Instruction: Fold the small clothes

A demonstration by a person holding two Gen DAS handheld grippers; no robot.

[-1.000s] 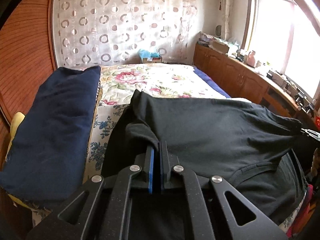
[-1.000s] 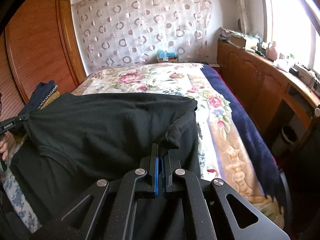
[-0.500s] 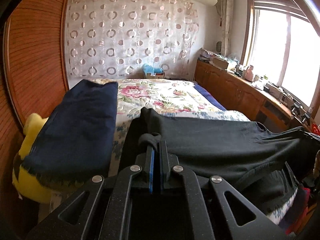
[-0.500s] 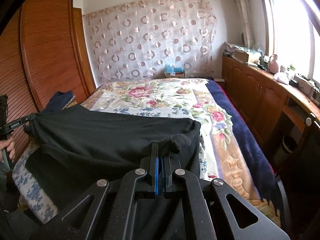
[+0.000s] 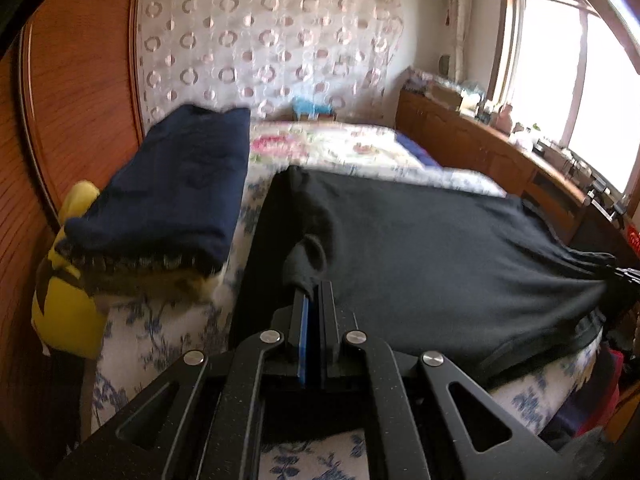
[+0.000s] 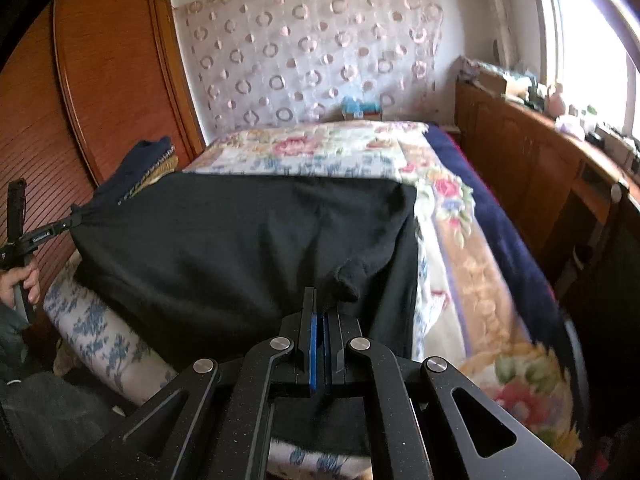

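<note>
A black garment [image 5: 440, 248] is stretched wide between my two grippers, over the near end of the floral bed [image 5: 336, 144]. My left gripper [image 5: 314, 288] is shut on its left corner, which bunches at the fingertips. My right gripper [image 6: 322, 300] is shut on its right corner [image 6: 344, 280]. The garment [image 6: 248, 248] hangs taut, its lower part draping over the bed's near edge. The left gripper [image 6: 76, 218] shows at the far left of the right wrist view. The right gripper's tip [image 5: 624, 274] shows at the right edge of the left wrist view.
A folded navy garment [image 5: 176, 184] lies on a yellow plush toy [image 5: 68, 312] at the bed's left side. A wooden wardrobe [image 6: 112, 80] stands left. Wooden cabinets [image 6: 532, 168] under the window run along the right. A navy blanket [image 6: 492, 208] edges the bed's right side.
Both grippers have pulled back and lifted with the black garment, drawing it tauter and flatter. More of the bed's near edge and the yellow toy have come into view.
</note>
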